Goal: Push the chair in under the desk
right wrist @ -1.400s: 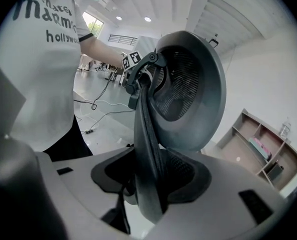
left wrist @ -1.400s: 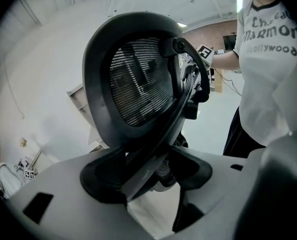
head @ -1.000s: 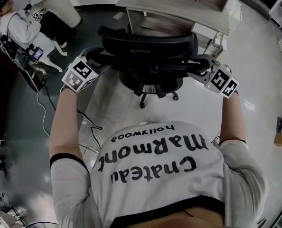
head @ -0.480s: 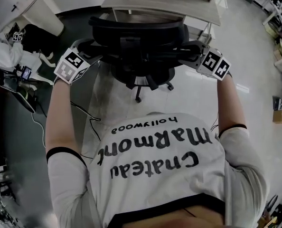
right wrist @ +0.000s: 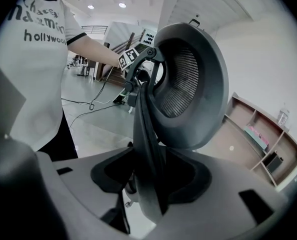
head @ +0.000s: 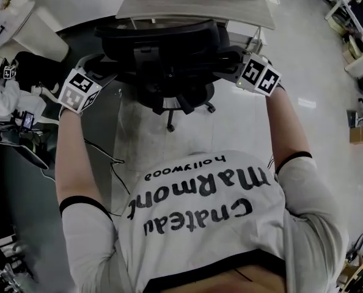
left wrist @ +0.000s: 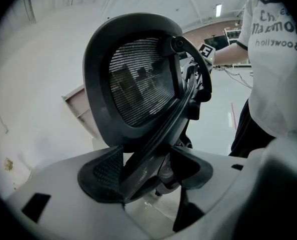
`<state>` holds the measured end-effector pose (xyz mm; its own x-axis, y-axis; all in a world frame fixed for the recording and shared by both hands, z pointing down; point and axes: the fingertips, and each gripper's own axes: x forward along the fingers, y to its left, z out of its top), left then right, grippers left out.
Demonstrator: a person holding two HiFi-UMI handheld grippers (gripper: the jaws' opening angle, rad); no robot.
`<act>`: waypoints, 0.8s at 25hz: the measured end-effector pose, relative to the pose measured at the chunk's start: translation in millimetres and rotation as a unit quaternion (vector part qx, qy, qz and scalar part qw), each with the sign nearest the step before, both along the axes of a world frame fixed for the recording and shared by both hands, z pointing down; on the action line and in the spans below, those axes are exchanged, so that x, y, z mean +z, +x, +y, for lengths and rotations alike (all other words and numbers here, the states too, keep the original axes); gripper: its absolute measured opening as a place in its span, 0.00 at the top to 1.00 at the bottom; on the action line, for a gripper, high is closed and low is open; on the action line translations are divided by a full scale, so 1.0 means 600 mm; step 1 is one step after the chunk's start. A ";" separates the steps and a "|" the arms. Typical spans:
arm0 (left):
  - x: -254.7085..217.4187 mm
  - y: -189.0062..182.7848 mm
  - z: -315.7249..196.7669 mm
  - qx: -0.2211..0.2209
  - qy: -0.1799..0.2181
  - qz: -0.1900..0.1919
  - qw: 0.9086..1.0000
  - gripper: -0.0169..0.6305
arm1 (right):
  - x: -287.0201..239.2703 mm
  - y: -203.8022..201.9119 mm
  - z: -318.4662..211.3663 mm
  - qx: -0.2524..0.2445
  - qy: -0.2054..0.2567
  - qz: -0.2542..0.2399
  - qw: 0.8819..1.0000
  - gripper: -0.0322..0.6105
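A black mesh office chair [head: 160, 35] stands with its back at the front edge of a pale wooden desk [head: 194, 5]; its wheeled base [head: 175, 105] shows below. My left gripper [head: 105, 66] is on the left edge of the backrest, my right gripper [head: 230, 66] on the right edge. In the left gripper view the backrest's frame [left wrist: 153, 129] runs slantwise between the pads of the left gripper [left wrist: 148, 171], whose jaws have just eased open a little. In the right gripper view the frame bar [right wrist: 148, 149] is clamped in the right gripper [right wrist: 151, 174].
A seated person [head: 1, 96] and a white cabinet [head: 38, 32] are at the left. Cables [head: 102, 157] trail over the floor by my feet. More desks [head: 359, 17] stand far right. A low shelf unit [right wrist: 258, 134] lines the wall.
The chair and both grippers have moved up the picture towards the desk. The backrest's top now reaches the desk's front edge, and the seat has gone partly beneath it.
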<state>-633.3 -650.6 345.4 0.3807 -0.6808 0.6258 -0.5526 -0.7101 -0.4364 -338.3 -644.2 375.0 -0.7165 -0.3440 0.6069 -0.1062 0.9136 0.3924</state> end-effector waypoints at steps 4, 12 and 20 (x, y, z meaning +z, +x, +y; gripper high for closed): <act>0.004 -0.010 -0.019 -0.006 -0.006 -0.003 1.000 0.54 | 0.003 -0.009 -0.020 -0.005 0.001 0.000 1.000 0.63; 0.005 -0.011 -0.037 -0.002 -0.001 -0.004 1.000 0.52 | 0.014 -0.014 -0.035 0.008 0.001 0.010 1.000 0.63; 0.008 -0.014 -0.040 -0.006 0.004 -0.004 1.000 0.52 | 0.021 -0.016 -0.044 0.018 0.005 0.008 1.000 0.62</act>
<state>-641.8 -674.8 350.0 0.3667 -0.6910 0.6230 -0.5574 -0.6993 -0.4475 -348.1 -670.4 387.9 -0.6932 -0.3761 0.6148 -0.1328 0.9051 0.4039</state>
